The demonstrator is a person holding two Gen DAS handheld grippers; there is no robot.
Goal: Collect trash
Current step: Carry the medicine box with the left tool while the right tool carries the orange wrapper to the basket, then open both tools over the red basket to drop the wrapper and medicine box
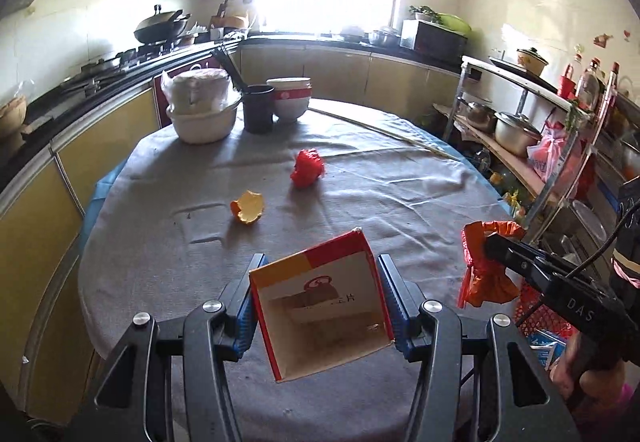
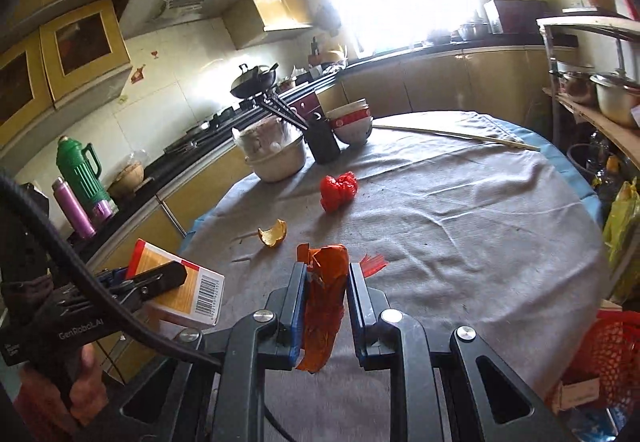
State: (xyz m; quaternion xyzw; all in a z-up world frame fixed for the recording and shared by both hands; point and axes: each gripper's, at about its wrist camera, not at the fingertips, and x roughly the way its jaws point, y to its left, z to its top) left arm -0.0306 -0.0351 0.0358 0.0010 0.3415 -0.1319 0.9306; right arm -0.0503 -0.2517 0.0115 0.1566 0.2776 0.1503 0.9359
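Item 1: carton [image 1: 320,306]. Open-ended red, orange and white cardboard box, held above the near edge of the table [image 1: 400,178] between the blue pads of the left gripper [image 1: 320,302], which is closed narrowly on its two side walls. The open mouth faces back toward the camera; the long axis runs away from the gripper toward the far side of the table, with the far end tilted up. Judged light and empty, with stiff walls that would cave under a hard squeeze. The side walls are the sound place to hold it.

Item 2: orange wrapper [image 2: 324,302]. Crumpled film or foil, clamped in the right gripper [image 2: 326,306], jaws nearly together. It hangs above the near right part of the table. Its long axis runs along the fingers, one end sticking out past the tips and the other trailing toward the camera. Judged very light, soft and slippery; best held by the bunched middle.

Item 3: orange peel [image 1: 247,207]. Cup-shaped piece lying on the cloth at centre left, hollow side turned up and to the right. Judged light, springy and easily torn. Take it by the rim.

Item 4: red plastic wad [image 1: 307,168]. Lies farther off, at centre, well apart from the peel, with no clear long axis. Judged soft and compressible; it can be gripped anywhere.
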